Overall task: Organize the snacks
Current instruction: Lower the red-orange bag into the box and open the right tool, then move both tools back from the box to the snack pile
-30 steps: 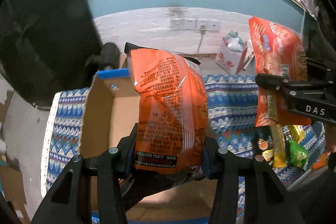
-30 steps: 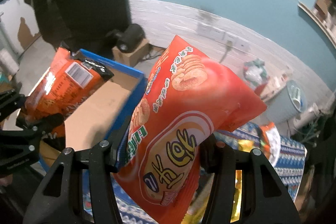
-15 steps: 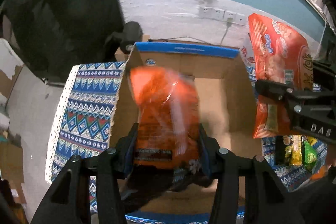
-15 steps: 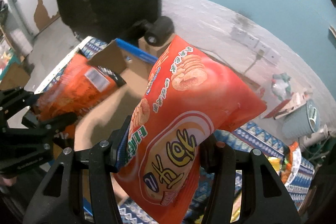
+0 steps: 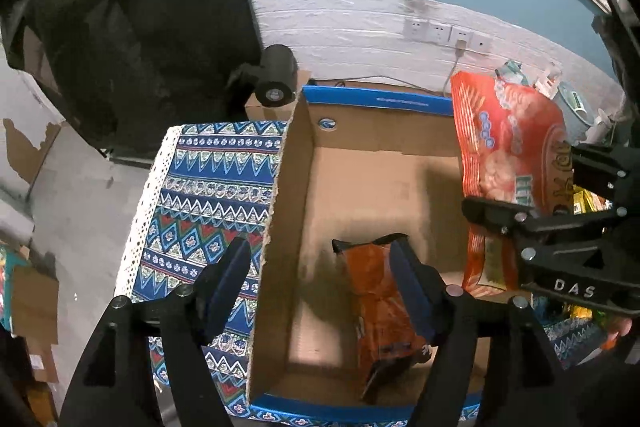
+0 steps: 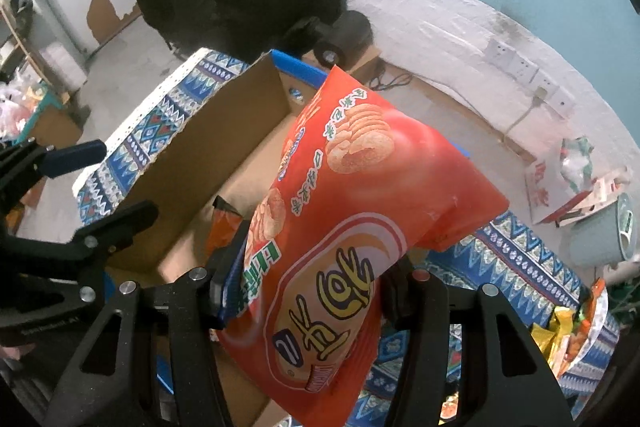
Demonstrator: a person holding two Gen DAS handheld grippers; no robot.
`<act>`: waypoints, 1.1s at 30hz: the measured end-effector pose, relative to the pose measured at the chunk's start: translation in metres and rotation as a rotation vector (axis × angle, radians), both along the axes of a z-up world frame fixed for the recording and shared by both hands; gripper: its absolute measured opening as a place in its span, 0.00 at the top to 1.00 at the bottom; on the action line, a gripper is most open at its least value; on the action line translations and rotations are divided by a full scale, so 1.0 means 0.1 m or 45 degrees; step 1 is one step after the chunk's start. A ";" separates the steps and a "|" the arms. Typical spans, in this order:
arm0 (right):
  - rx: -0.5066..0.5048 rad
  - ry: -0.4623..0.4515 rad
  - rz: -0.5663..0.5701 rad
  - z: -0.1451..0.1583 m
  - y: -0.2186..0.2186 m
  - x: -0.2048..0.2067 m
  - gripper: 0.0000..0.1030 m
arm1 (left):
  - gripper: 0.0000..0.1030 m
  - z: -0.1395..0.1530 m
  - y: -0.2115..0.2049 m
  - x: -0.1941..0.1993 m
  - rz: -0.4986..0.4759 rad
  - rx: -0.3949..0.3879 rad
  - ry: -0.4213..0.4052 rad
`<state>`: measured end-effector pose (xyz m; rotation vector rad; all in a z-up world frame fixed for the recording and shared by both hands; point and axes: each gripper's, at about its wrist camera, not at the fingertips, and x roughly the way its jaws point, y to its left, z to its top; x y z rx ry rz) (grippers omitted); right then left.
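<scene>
An open cardboard box point(image 5: 296, 187) with blue rims sits on a patterned blue cloth point(image 5: 200, 195). An orange snack bag point(image 5: 380, 307) lies on the box floor near its front, partly behind my left finger. My left gripper point(image 5: 320, 267) is open and empty above the box's left wall. My right gripper point(image 6: 308, 271) is shut on a large red chip bag point(image 6: 352, 243) and holds it over the box's right side; the bag also shows in the left wrist view point(image 5: 508, 163). The orange bag point(image 6: 224, 223) peeks out behind it.
Several loose snack packets point(image 6: 572, 335) lie on the cloth at the right. A black roll point(image 5: 276, 75) on a small carton stands behind the box. A grey bin point(image 6: 604, 231) and a torn white box point(image 6: 560, 183) lie on the floor by the wall.
My left gripper has opened and let go of the orange bag, which dropped into the box. Both grippers have moved over the box; the right still holds the red bag.
</scene>
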<state>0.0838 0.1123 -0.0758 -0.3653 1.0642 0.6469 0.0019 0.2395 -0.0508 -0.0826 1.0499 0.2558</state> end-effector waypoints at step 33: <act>-0.053 -0.105 -0.144 0.18 -0.96 -0.06 0.23 | 0.28 0.09 -0.80 0.16 -0.178 0.055 -0.006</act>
